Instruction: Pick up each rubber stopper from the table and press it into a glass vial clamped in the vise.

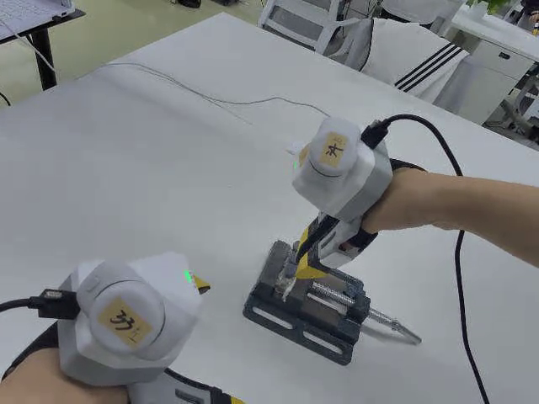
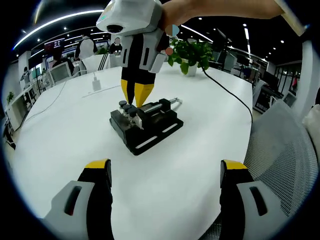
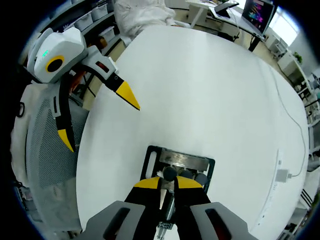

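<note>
A black vise [image 1: 303,313] stands on the white table [image 1: 152,168] and clamps a row of small glass vials [image 1: 287,282] with dark rubber stoppers [image 3: 170,172] on top. My right gripper [image 1: 296,266] points down from above with its yellow tips right over the row. In the right gripper view its jaws [image 3: 169,183] stand almost together, leaving a thin slit, with one stopper just ahead of the tips. My left gripper [image 2: 165,165] hangs back near the table's front edge, wide open and holding nothing. The vise [image 2: 146,122] lies well ahead of it.
A thin cable [image 1: 210,99] crosses the far side of the table, and a small white adapter [image 2: 96,82] lies there. A mesh chair [image 2: 280,150] stands by the table edge. A person in a white jacket [image 1: 404,50] sits beyond the far corner.
</note>
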Demonstrator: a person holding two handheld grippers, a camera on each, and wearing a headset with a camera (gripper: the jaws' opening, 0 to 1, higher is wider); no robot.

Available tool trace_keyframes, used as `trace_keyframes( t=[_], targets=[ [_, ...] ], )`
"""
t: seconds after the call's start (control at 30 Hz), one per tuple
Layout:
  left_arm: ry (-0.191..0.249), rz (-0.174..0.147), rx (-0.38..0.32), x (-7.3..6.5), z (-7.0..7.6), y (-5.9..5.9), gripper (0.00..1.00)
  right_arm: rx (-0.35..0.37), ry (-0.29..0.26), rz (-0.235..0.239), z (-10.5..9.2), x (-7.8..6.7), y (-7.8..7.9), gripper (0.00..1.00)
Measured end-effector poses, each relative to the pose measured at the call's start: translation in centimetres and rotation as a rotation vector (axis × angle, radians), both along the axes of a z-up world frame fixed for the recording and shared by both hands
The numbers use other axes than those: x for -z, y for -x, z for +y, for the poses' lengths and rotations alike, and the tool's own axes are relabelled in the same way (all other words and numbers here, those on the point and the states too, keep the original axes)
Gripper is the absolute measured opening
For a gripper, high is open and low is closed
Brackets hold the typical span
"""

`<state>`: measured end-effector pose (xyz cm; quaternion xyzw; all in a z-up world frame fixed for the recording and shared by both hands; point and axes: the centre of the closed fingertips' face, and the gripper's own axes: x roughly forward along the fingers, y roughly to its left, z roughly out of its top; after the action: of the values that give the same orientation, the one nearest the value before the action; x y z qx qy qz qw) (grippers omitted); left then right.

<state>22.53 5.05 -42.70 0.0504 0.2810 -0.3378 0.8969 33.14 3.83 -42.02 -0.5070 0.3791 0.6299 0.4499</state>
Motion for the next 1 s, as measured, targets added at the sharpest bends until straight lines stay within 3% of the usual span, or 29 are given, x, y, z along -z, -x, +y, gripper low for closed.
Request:
trace_keyframes(
  t=[0.17,0.8,0.9,1.0],
  targets=[
    [0.000,0.008,0.004,0.3,-0.1,0.2,0.89,0.012,-0.005,0.007,0.3,0.2,0.0,0.01],
    [0.005,0.033,0.012,1.1,-0.3,0.5,0.88,0.009,0.006,0.034,0.3,0.8,0.1,0.00],
    [0.006,0.037,0.014,1.3,-0.4,0.5,0.88,0.066,0.023,0.049,0.3,0.9,0.0,0.00],
    [0.009,0.039,0.013,1.3,-0.4,0.4,0.88,0.066,0.034,0.037,0.3,1.0,0.1,0.00]
  ],
)
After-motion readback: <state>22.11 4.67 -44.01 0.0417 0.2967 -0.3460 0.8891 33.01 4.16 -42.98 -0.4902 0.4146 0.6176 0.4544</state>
